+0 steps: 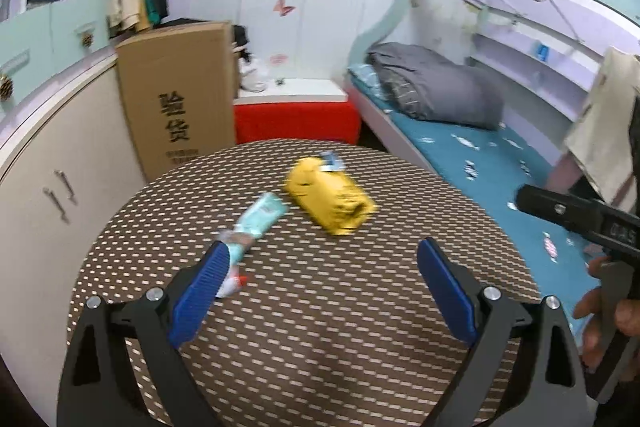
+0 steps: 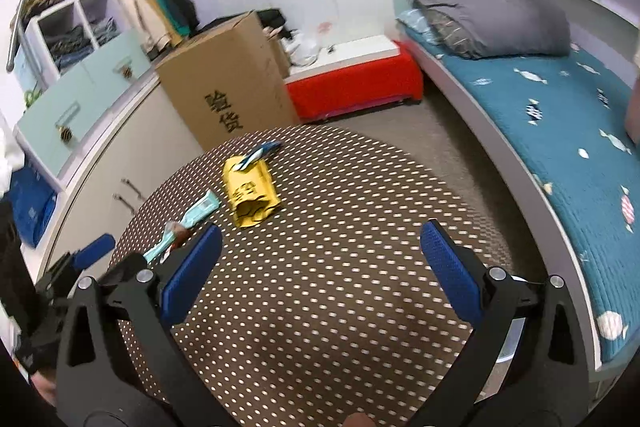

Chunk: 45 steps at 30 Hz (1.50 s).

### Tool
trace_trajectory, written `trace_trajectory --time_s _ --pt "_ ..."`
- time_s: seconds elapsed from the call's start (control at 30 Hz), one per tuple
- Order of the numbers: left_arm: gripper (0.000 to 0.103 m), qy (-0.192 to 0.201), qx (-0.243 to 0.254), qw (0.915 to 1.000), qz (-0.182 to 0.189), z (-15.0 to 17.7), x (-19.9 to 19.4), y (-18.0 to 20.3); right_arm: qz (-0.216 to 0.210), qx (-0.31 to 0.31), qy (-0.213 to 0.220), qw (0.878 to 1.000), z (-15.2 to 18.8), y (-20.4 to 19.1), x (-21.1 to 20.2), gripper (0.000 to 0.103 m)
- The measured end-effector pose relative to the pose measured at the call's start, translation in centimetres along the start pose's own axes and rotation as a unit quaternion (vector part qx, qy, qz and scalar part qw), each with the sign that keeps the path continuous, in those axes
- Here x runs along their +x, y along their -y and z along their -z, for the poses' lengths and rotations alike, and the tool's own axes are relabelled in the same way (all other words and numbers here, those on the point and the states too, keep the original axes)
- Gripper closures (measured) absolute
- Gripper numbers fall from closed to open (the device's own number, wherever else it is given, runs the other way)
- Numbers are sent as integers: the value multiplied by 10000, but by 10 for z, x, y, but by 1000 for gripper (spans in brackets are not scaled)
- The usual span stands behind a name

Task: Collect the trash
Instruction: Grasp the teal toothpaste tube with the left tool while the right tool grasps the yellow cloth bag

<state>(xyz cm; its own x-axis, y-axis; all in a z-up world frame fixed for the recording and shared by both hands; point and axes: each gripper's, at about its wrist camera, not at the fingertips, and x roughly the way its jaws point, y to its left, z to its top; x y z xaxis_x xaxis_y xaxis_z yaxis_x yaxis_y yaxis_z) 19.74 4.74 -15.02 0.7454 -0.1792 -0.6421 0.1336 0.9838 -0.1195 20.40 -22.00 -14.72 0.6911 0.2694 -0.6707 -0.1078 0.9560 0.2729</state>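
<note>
A round table [image 1: 320,327] [image 2: 340,287] with a brown dotted cover carries three pieces of trash. A crumpled yellow packet [image 1: 332,199] [image 2: 250,193] lies at its middle. A small blue-and-white wrapper [image 1: 331,160] [image 2: 258,153] rests at the packet's far end. A long light-blue wrapper [image 1: 258,217] [image 2: 188,223] lies to the left. My left gripper [image 1: 322,257] is open above the table, its left finger beside the light-blue wrapper's near end. My right gripper [image 2: 322,243] is open too, empty, nearer the table's front. The left gripper's blue pad [image 2: 94,251] shows at the right wrist view's left edge.
A tall cardboard box [image 1: 176,99] [image 2: 228,83] stands behind the table by a cabinet [image 1: 48,163]. A red bench [image 1: 294,121] [image 2: 356,83] sits by the wall. A bed [image 1: 480,155] [image 2: 560,131] with a grey quilt runs along the right. A person's hand [image 1: 600,315] holds the other gripper.
</note>
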Motion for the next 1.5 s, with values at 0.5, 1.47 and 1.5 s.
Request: trace_trajectory --time_s 0.5,1.47,1.5 --pt "17 -1035 832 9906 -321 -6 110 -57 -433 -333 -767 9956 -12 -46 127 6" --pt "79 -671 219 9969 341 -6 60 7 -772 -84 -490 9958 31 21 46 56" --pt "79 -640 183 9971 363 -5 54 13 -757 -45 -429 9962 32 25 37 56"
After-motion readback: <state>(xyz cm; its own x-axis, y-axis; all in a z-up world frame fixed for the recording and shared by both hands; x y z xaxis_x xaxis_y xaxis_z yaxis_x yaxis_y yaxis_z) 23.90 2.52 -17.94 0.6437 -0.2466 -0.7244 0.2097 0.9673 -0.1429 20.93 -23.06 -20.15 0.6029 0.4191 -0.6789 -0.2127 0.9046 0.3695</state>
